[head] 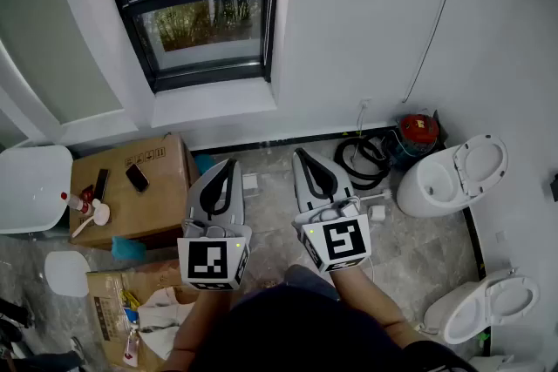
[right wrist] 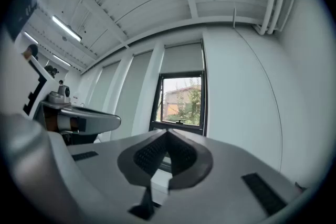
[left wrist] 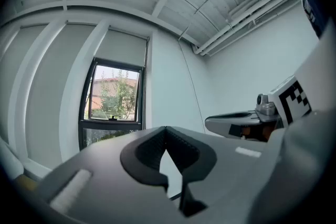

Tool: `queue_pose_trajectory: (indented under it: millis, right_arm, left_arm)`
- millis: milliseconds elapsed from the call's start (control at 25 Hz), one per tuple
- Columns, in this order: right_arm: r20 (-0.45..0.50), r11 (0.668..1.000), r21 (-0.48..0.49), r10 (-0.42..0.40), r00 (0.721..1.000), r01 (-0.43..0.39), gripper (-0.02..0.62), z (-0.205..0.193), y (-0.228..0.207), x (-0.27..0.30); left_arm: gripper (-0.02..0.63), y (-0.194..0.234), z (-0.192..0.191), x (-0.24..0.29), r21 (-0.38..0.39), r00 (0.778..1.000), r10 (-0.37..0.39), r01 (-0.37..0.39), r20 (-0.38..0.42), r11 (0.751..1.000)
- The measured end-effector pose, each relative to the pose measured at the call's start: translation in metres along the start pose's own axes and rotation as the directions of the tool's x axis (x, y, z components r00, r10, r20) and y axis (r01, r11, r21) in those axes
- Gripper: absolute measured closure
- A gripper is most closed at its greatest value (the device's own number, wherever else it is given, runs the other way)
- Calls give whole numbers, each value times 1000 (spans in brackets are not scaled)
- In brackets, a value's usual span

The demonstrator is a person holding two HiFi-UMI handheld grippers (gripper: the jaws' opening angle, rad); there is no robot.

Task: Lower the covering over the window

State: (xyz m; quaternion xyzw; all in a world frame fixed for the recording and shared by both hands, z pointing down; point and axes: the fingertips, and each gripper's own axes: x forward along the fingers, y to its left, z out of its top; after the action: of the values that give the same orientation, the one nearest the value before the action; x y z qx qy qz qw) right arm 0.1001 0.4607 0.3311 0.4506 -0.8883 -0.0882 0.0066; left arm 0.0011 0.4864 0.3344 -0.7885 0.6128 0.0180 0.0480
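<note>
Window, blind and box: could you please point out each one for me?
Window (head: 205, 30): head view, on the lower pane.
Blind (right wrist: 182, 59): right gripper view, on the middle of the fabric above the glass.
Box (head: 153, 203): head view, on a bare part of its top.

The left gripper (head: 228, 162) and the right gripper (head: 300, 153) are alike: light grey tapering shells, their jaws lined with black ribbed pads (left wrist: 149, 148). Each carries a white cube (head: 214, 262) printed with black square markers — a small green light glows at one corner. The person wears a dark top (head: 288, 331).
</note>
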Motion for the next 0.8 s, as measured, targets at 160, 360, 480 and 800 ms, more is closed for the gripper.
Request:
queue_pose_trajectory:
  millis: [160,360,480,800]
  right_arm:
    - [19,1000,10,-5,1000,5,583,-1,-6,15]
    - [4,1000,29,11,1000,-11,583,-13,-20,40]
    - [-1,999,20,25,1000,-25,583,-28,-31,66]
    - [-8,992,56,111,994,-111,583,-52,-76,180]
  left_arm:
    - [598,7,-3,13,-10,1000,-21,21,-4,1000]
    - [598,12,-19,43,-18,999,-42,41,-33,999]
    - [598,20,-29,71,-14,998,-41,41,-39,999]
    - [550,58,-42,174,-36,998,-41,39,-56,999]
